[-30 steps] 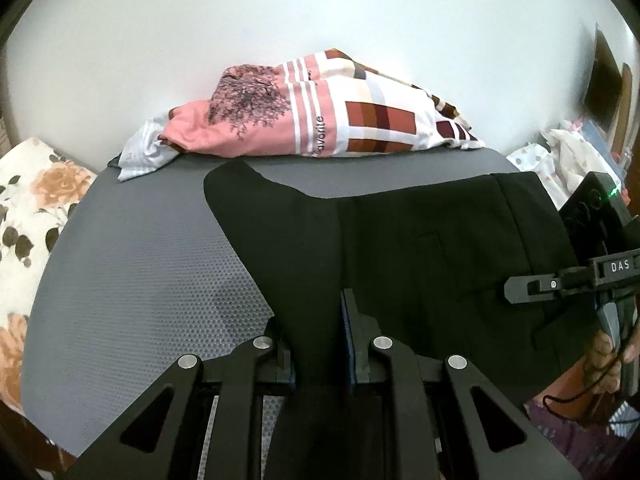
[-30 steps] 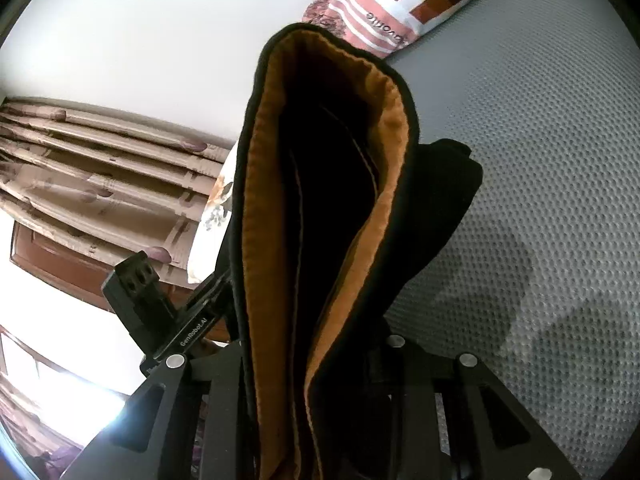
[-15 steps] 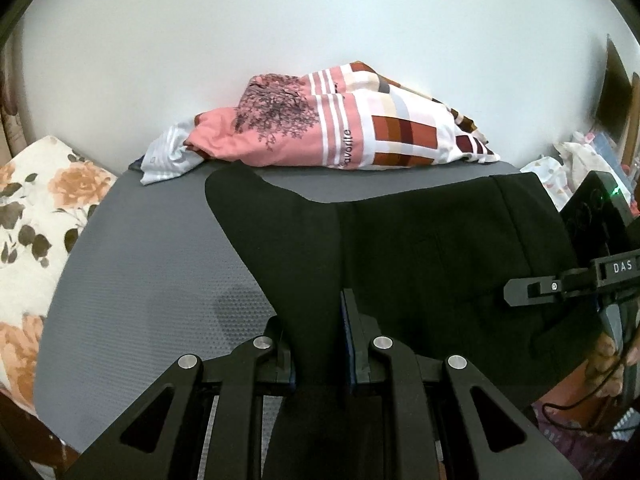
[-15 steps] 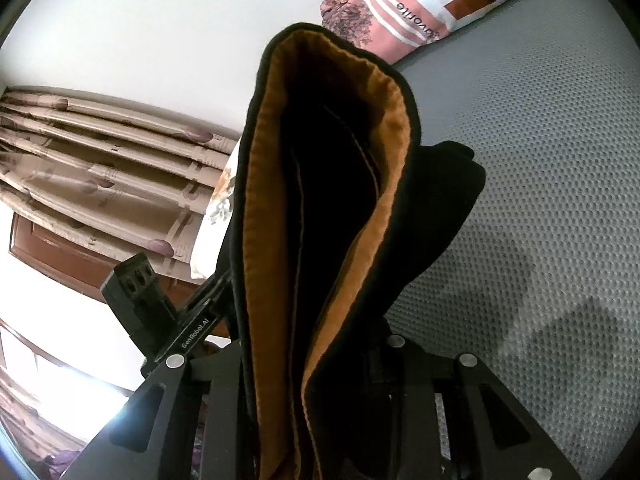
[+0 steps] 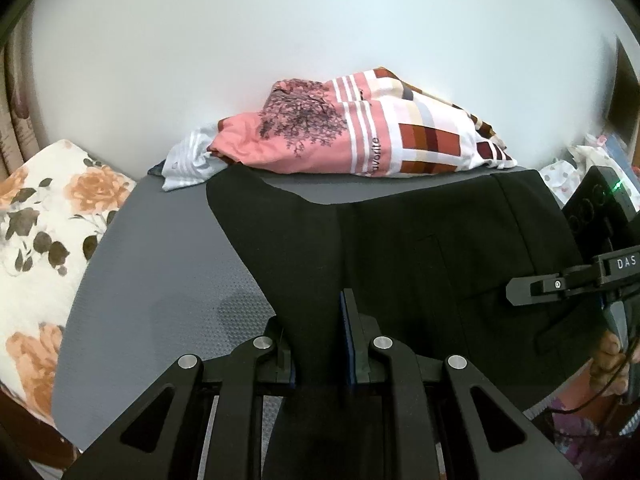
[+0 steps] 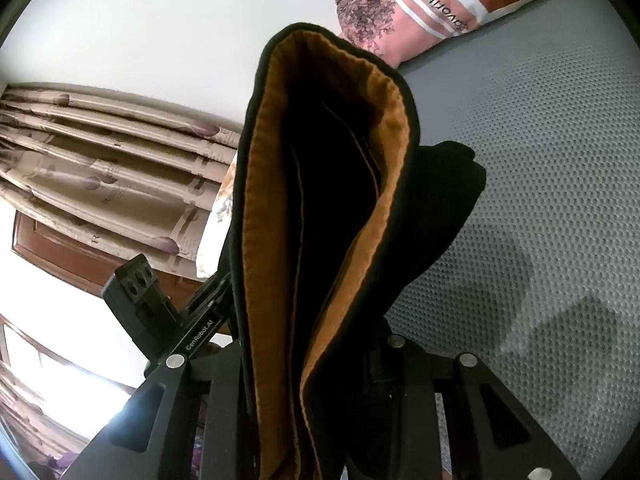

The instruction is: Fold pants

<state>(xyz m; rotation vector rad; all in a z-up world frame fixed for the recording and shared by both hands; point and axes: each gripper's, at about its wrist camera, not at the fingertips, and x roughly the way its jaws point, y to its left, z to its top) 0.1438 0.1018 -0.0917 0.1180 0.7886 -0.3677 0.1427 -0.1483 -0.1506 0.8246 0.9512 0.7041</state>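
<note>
Black pants (image 5: 420, 256) spread over grey surface (image 5: 160, 264), just in front of pink patterned cloth pile (image 5: 360, 136). Left tool (image 5: 318, 344) clamped narrow on pants fabric, near edge. Right tool (image 6: 316, 364) clamped on bunched waistband, orange lining showing, lifted above surface. Floral pillow (image 5: 36, 240) left of pants.

**A bedroom in a home**

Shown by soft furnishings on all sides. Ahead of the left jaws, a grey textured mattress cover (image 5: 160, 264) reaching a plain white wall (image 5: 280, 32), with a crumpled pink and brown checked bedsheet (image 5: 360, 140) against it. Left of those jaws, a white pillow with orange roses (image 5: 44, 232). Left of the right jaws, beige pleated curtains (image 6: 100, 160) beside a brown wooden frame (image 6: 60, 264).
</note>
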